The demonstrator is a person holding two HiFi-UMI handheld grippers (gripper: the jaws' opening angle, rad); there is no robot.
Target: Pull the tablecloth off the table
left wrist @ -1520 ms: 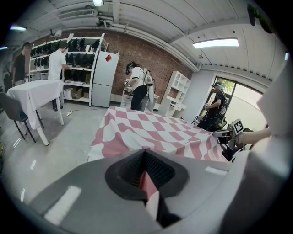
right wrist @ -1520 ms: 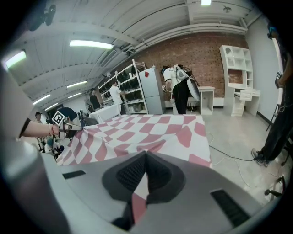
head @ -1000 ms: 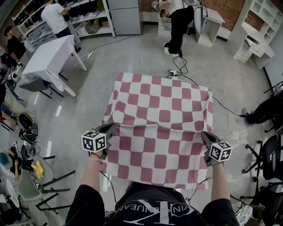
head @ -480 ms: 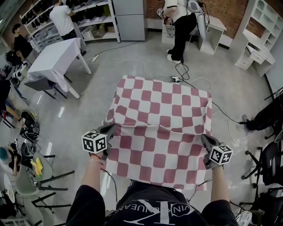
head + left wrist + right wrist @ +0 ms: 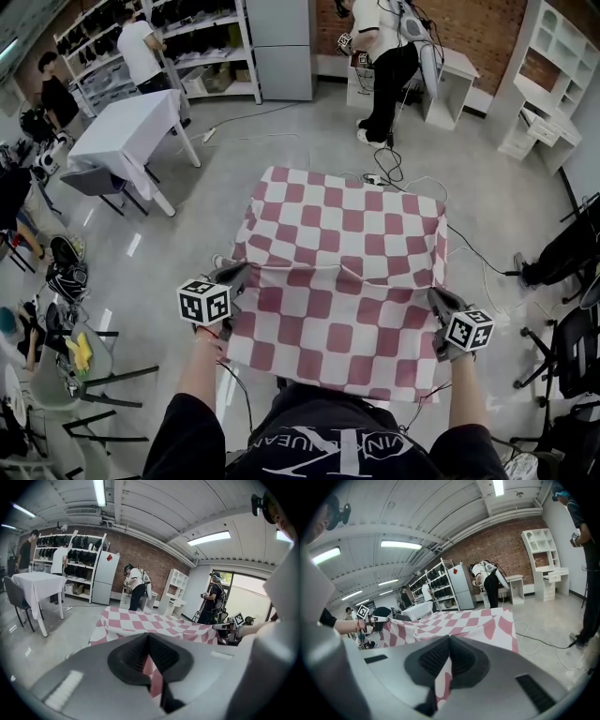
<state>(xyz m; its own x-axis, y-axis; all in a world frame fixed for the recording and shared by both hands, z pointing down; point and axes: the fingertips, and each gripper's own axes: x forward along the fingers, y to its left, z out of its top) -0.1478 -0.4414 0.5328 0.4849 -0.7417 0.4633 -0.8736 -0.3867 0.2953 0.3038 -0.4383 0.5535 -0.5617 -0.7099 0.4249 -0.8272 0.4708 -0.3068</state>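
A red-and-white checked tablecloth [image 5: 342,253] covers the table ahead of me, its near part lifted and hanging towards me. My left gripper [image 5: 232,277] is shut on the cloth's near left edge; in the left gripper view the cloth [image 5: 150,663] is pinched between the closed jaws. My right gripper [image 5: 439,298] is shut on the near right edge, and in the right gripper view the cloth [image 5: 444,677] hangs from its closed jaws. The table itself is hidden under the cloth. The far part of the tablecloth [image 5: 140,620] [image 5: 464,620] still lies flat.
A table with a white cloth [image 5: 127,127] stands at the back left beside shelving. A person [image 5: 384,56] stands beyond the checked table, others at the left. Cables [image 5: 394,169] run over the floor. Chairs [image 5: 572,347] stand at the right, a cart with clutter [image 5: 56,366] at the left.
Both grippers have risen a little with the cloth's near edge. My view has tipped, so the table sits lower in the picture.
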